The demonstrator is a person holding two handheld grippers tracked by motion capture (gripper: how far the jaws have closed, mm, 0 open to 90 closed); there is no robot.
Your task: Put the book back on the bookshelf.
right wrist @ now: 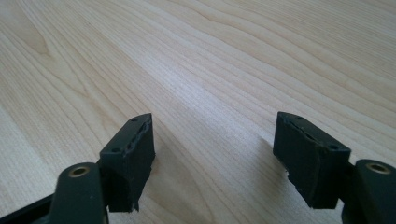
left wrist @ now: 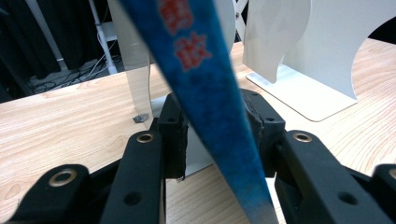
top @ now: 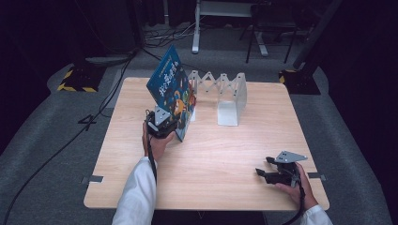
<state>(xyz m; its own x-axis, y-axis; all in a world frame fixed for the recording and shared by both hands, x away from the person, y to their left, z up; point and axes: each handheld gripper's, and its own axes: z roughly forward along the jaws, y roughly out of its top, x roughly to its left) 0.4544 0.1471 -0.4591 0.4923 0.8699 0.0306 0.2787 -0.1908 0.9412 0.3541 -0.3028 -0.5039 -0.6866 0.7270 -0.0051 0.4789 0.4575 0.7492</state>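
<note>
Here the tabletop (top: 211, 159) takes up the middle of the high view, and most of its light wood is bare: the whole lower centre and the left strip lie open, with room on every side of both hands. The things stand in the upper middle of the frame, near the far edge. A white folding book rack (top: 225, 96) stands there, its zigzag links running left to right and its upright plates facing forward.

The blue book (top: 171, 91) stands on its lower edge just left of the rack, tilted, its top corner leaning toward the upper left of the frame and its long axis running from that corner down toward the lower right. In the left claw view the book's (left wrist: 210, 93) edge cuts as a narrow blue wedge from the top centre down to the bottom, between the two jaws.

The left claw (top: 162, 125) sits at the book's lower end, its hand below it and the white sleeve reaching in from the bottom edge. Its pads (left wrist: 173, 135) stand close at both sides of the book; a thin gap shows at the left pad, so the pinch looks slack.

The right claw (top: 272, 172) lies low on the tabletop at the lower right, close to the near edge, pointing left. Its jaws are spread, with bare wood (right wrist: 210, 93) between them.
</note>
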